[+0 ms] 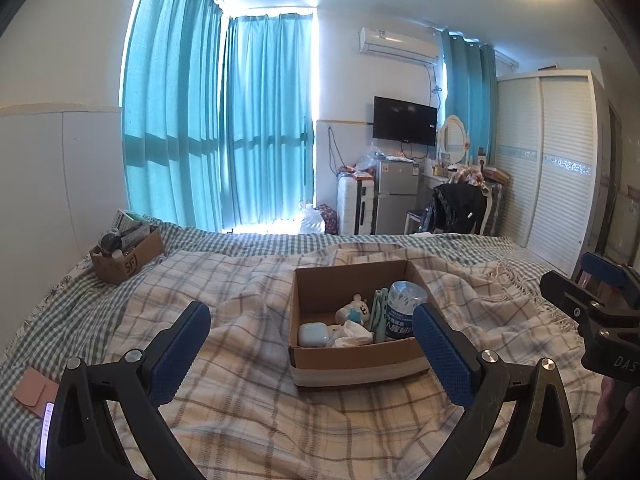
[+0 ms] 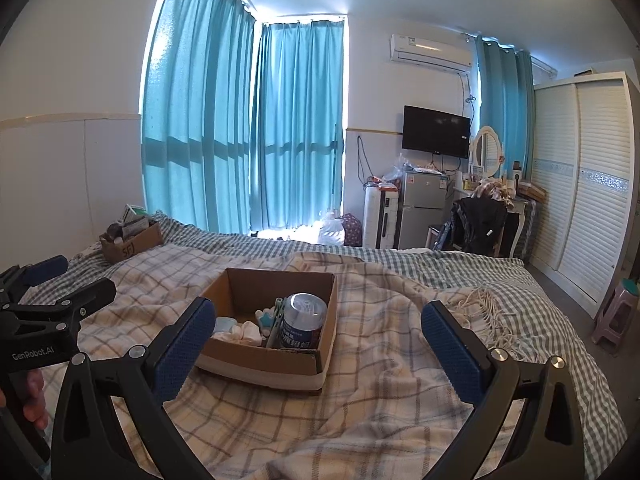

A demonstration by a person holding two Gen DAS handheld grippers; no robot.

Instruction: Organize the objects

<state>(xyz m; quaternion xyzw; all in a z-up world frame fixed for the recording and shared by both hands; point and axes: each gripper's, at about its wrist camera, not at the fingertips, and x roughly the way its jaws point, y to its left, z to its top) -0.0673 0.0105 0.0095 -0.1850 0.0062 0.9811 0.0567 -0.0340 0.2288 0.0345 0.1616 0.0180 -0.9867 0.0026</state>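
An open cardboard box [image 1: 316, 356] [image 2: 276, 368] sits on the plaid blanket in the middle of the bed. Inside lie a blue-labelled canister [image 1: 404, 308] [image 2: 304, 320], a white earbud case [image 1: 313, 334], a crumpled white cloth [image 1: 352, 335] [image 2: 242, 332], a small white toy [image 1: 354, 309] and a green clip [image 1: 379, 312]. My left gripper [image 1: 312, 322] hovers open just in front of the box, nothing between its fingers. My right gripper [image 2: 320, 326] is open too, empty, with the box at its left finger. Each gripper shows at the edge of the other view.
A second cardboard box [image 1: 128, 256] [image 2: 132, 242] filled with items stands at the far left of the bed by the wall. A pink card and a lit phone [image 1: 34, 396] lie at the near left. Fridge, suitcase, chair and wardrobe stand beyond the bed.
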